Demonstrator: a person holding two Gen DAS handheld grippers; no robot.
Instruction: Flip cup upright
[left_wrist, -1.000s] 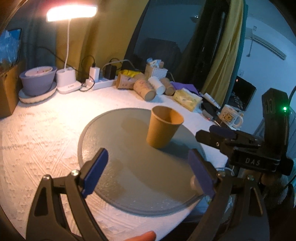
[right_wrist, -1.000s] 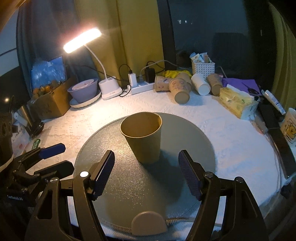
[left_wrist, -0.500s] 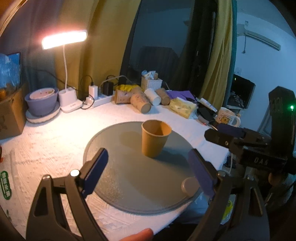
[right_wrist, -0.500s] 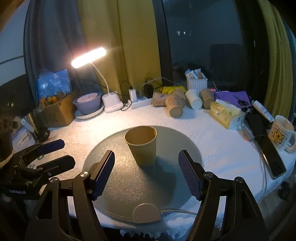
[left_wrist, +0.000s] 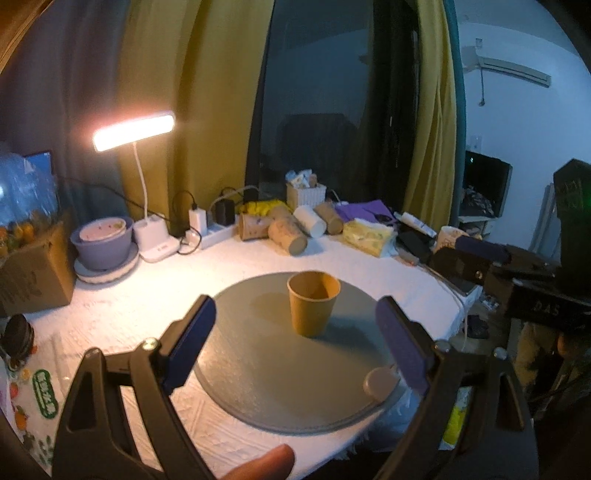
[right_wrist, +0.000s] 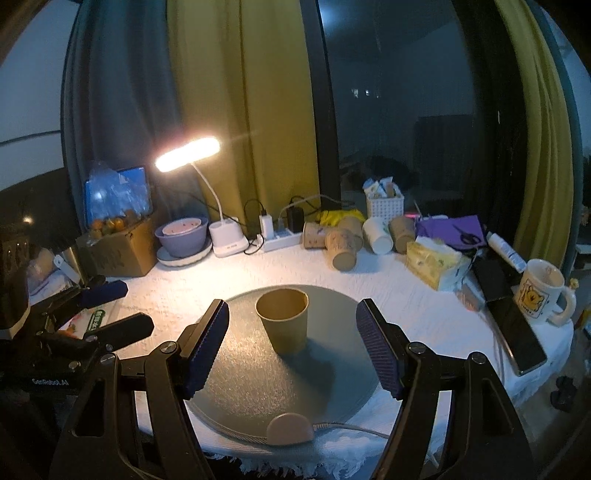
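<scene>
Your left tool (left_wrist: 295, 341) is released: its two blue pads (left_wrist: 190, 341) stand wide apart and hold nothing. Your right tool (right_wrist: 291, 345) is released in the same way, with its ribbed blue pads (right_wrist: 376, 350) far from each other and nothing between them. In the left wrist view, your right tool (left_wrist: 517, 280) shows at the right edge, beside the surface; in the right wrist view, your left tool (right_wrist: 85, 314) shows at the left edge.

Ahead of both tools, the brown paper cup (right_wrist: 283, 319) stands upright with its open mouth up. It is apart from all the pads and nothing touches it. The cup (left_wrist: 313, 308) rests on a round grey mat (right_wrist: 258, 387), a little behind the middle of the mat. The mat lies on the surface (right_wrist: 424, 306), which has a white textured cloth over it. A small round beige piece (right_wrist: 290, 424) with a cable sits on the near edge of the mat.

Further back, a desk lamp (right_wrist: 188, 153) is lit. Beside its base stands a purple bowl (right_wrist: 183, 236) on a plate. Several paper cups (right_wrist: 343, 245) lie on their sides near the window. To the right there are a tissue pack (right_wrist: 436, 264) and a white mug (right_wrist: 543, 295) with a yellow picture.
</scene>
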